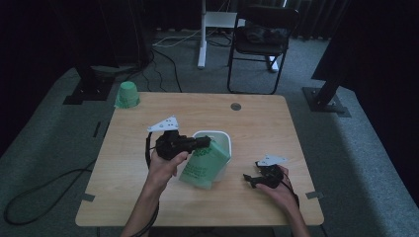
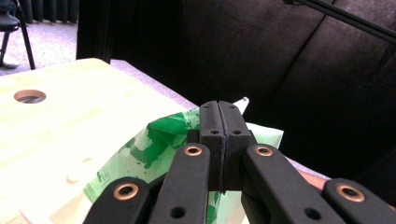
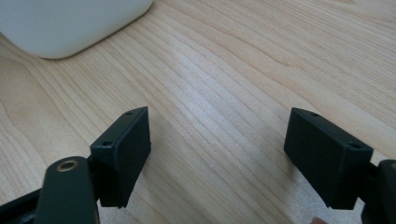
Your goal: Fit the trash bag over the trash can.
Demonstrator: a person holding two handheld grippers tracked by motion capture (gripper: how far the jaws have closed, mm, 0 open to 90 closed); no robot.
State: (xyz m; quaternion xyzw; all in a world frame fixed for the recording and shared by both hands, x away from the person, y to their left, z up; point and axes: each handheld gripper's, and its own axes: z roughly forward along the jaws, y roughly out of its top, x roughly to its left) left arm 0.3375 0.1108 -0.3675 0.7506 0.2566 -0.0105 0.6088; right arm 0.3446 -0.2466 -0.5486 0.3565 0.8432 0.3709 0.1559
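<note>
A white bin (image 1: pixel 220 140) stands mid-table with a green plastic bag (image 1: pixel 202 167) draped over its near side. My left gripper (image 1: pixel 206 142) reaches in from the left at the bin's rim. In the left gripper view its jaws are pressed together on a fold of the green bag (image 2: pixel 159 140), and the left gripper (image 2: pixel 223 116) is shut on it. My right gripper (image 1: pixel 248 178) rests low on the table to the right of the bin, held by a hand. In the right gripper view the right gripper (image 3: pixel 217 154) is open over bare wood, with the bin's corner (image 3: pixel 70 23) ahead.
A green cup-shaped object (image 1: pixel 127 95) sits at the table's far left corner. A round hole (image 1: pixel 235 106) is in the tabletop near the far edge. A black folding chair (image 1: pixel 259 39) and cables lie on the floor beyond.
</note>
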